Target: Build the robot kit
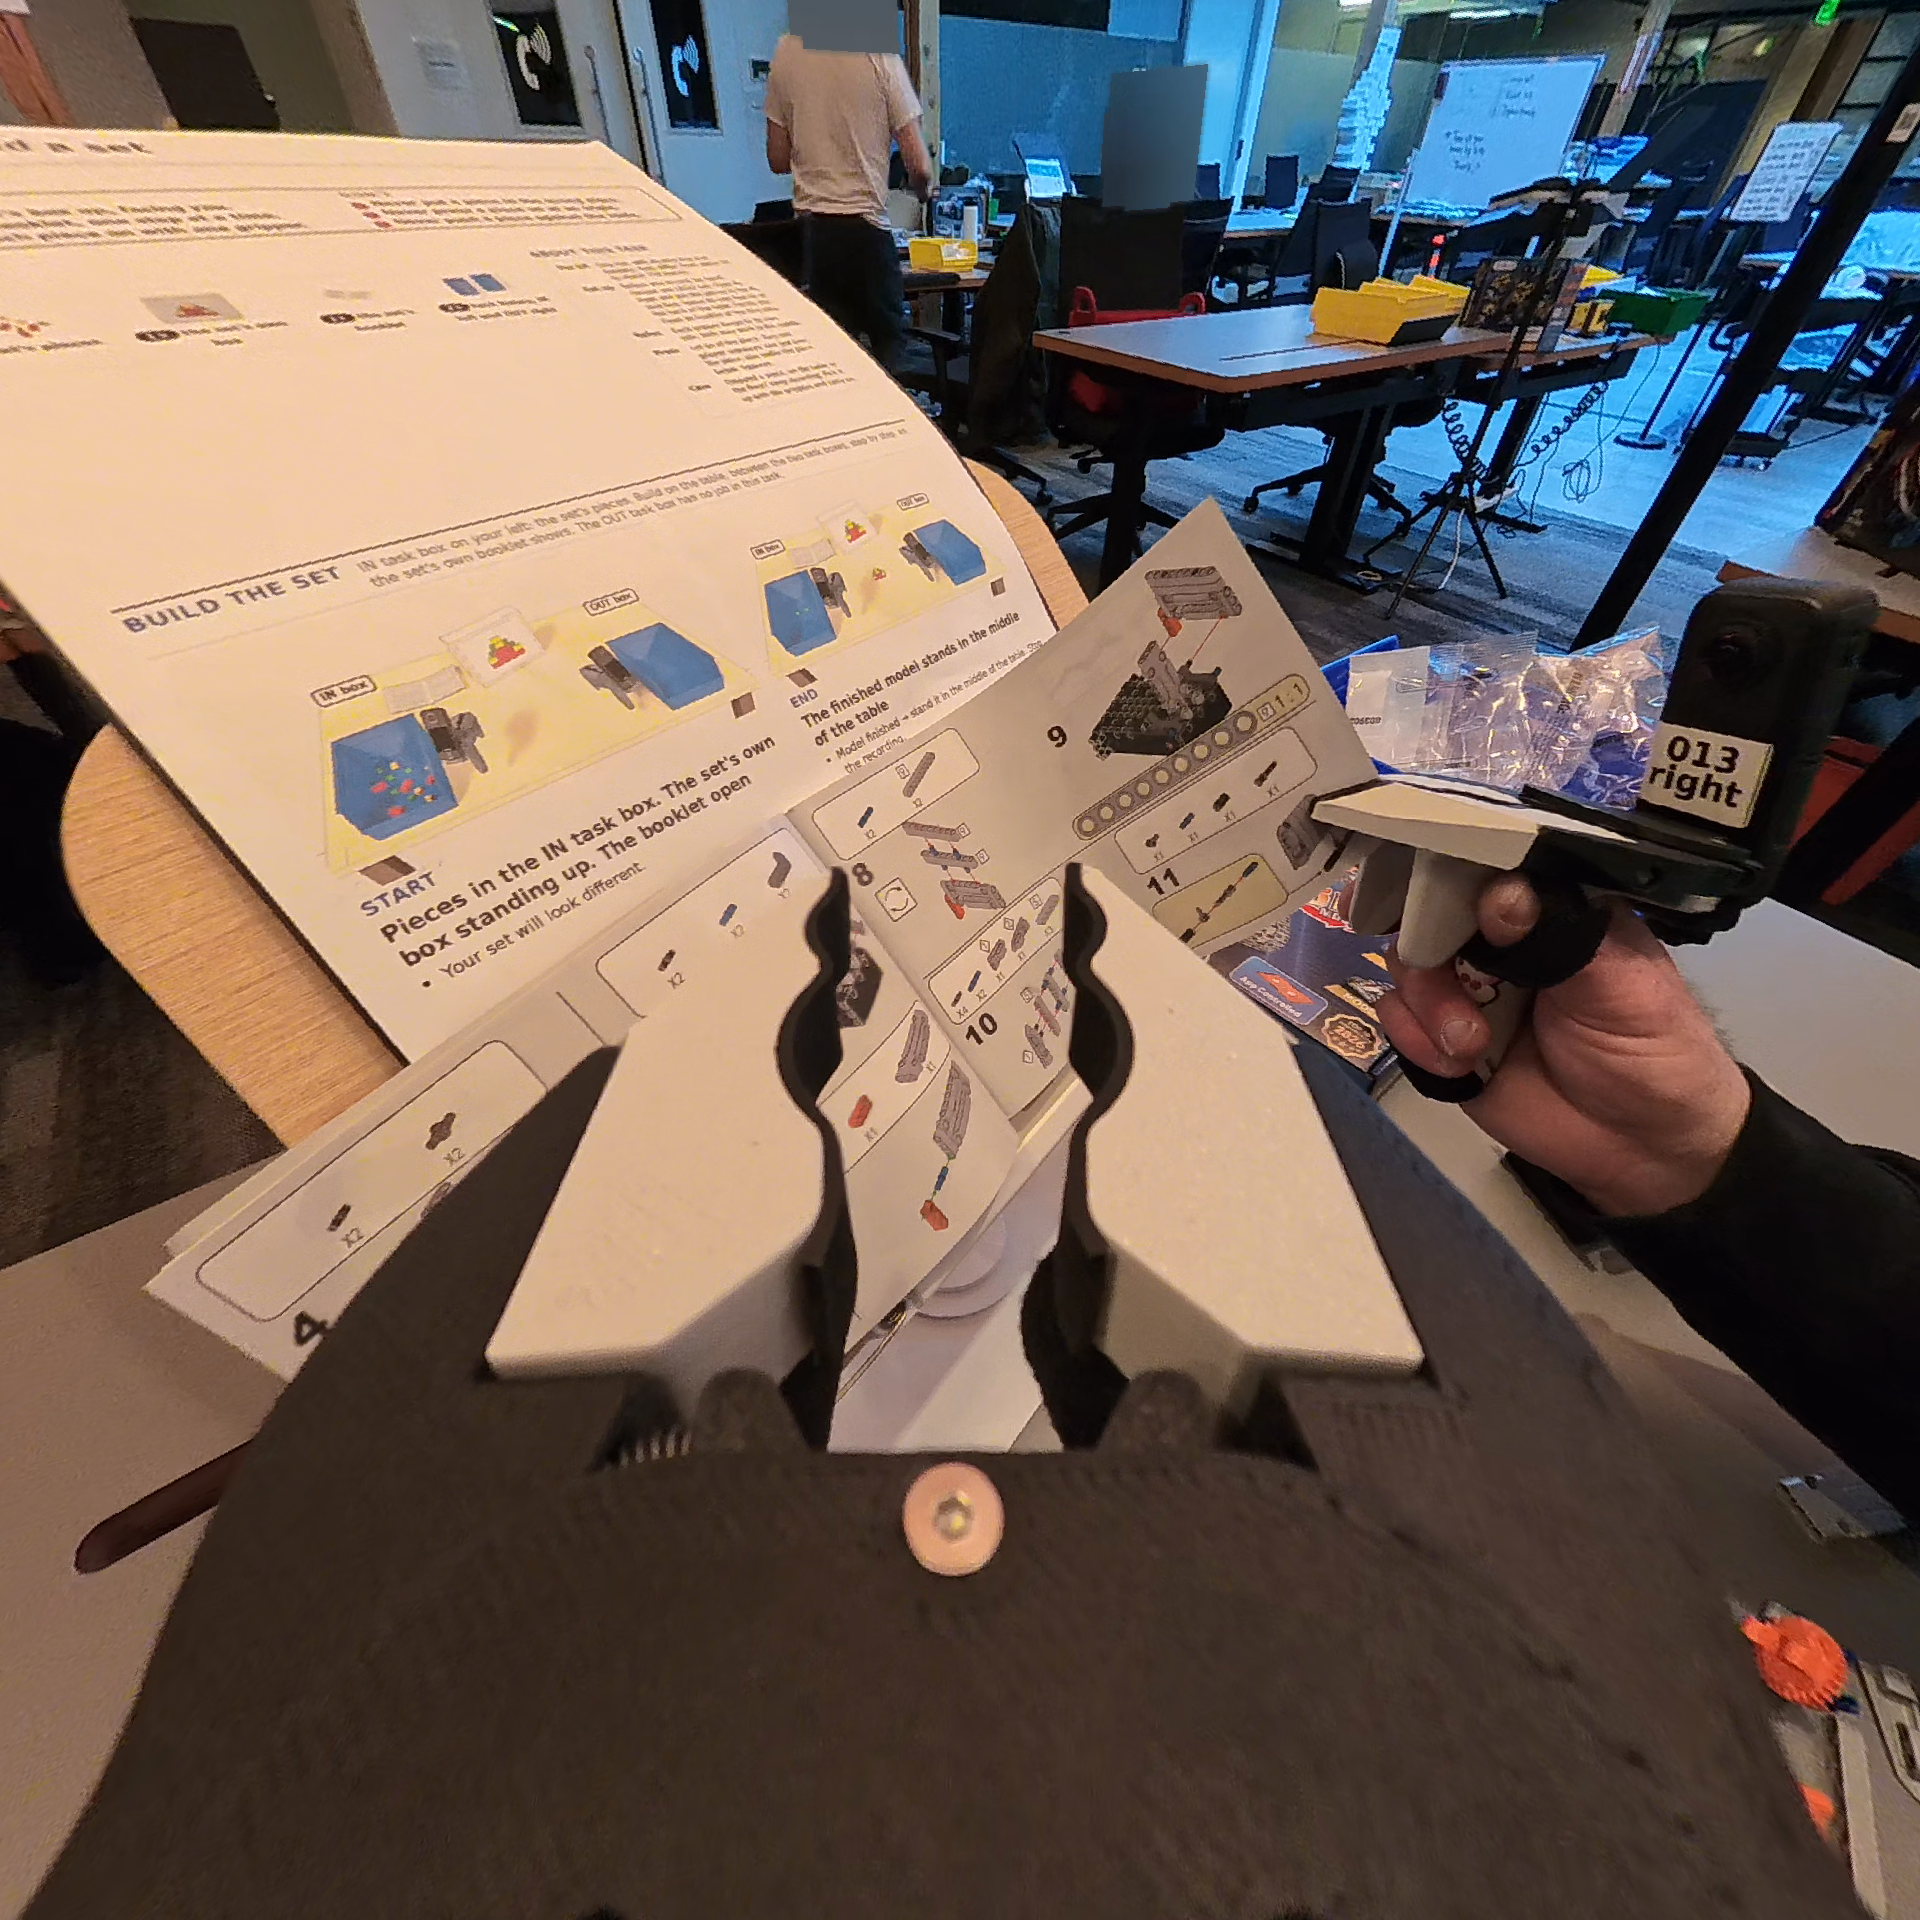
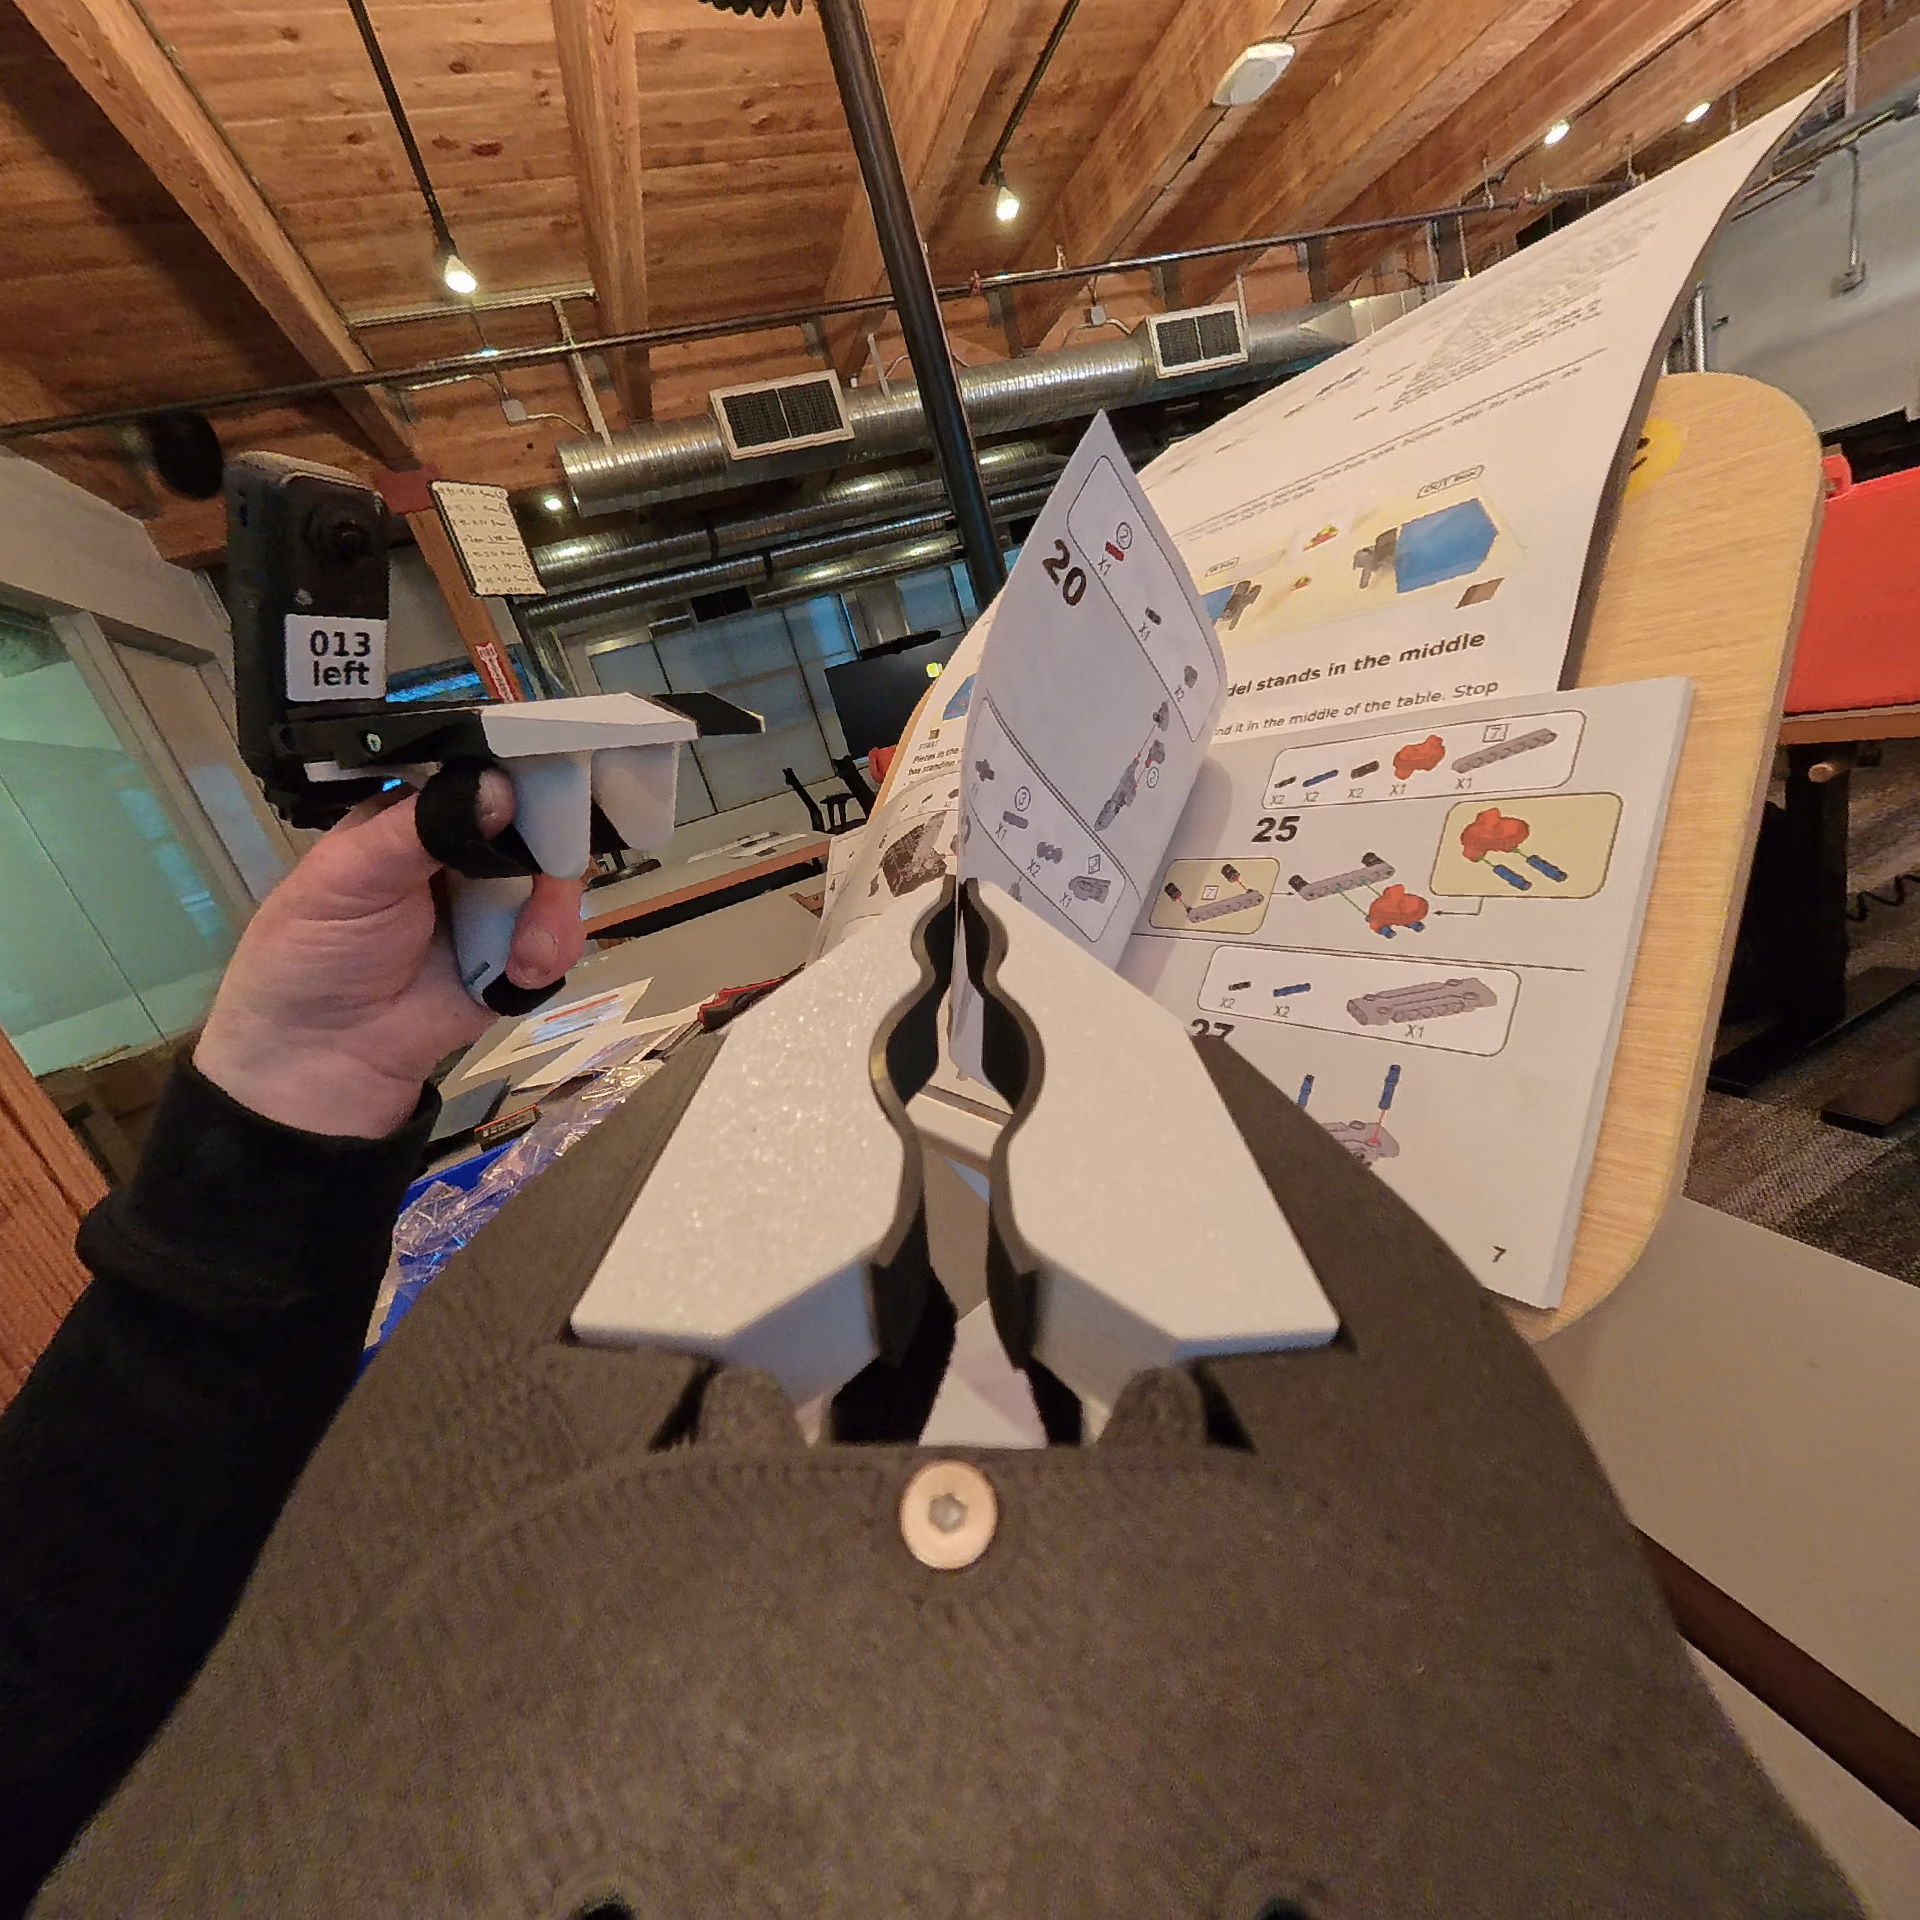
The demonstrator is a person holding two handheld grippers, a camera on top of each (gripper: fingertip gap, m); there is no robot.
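An open instruction booklet [image 1: 925,821] leans on a wooden board [image 1: 208,935], below a large printed sheet [image 1: 416,416]. My left gripper [image 1: 956,904] is open and empty, its fingers just in front of the booklet's middle pages. It also shows in the right wrist view [image 2: 748,717], held up in a hand. My right gripper [image 2: 961,899] is shut on the lower edge of one booklet page [image 2: 1091,675], which stands up from the booklet [image 2: 1403,935]. In the left wrist view the right gripper [image 1: 1340,816] holds that page [image 1: 1195,707] at its right corner.
Clear plastic bags [image 1: 1538,707] lie in a blue bin [image 2: 436,1195] behind the right hand. A printed box [image 1: 1309,987] lies under the booklet's right side. An orange gear [image 1: 1795,1657] lies at lower right. Desks with yellow bins [image 1: 1382,307] and a person [image 1: 842,135] are far behind. Across from one pair of fingers to the other is roughly 15 cm.
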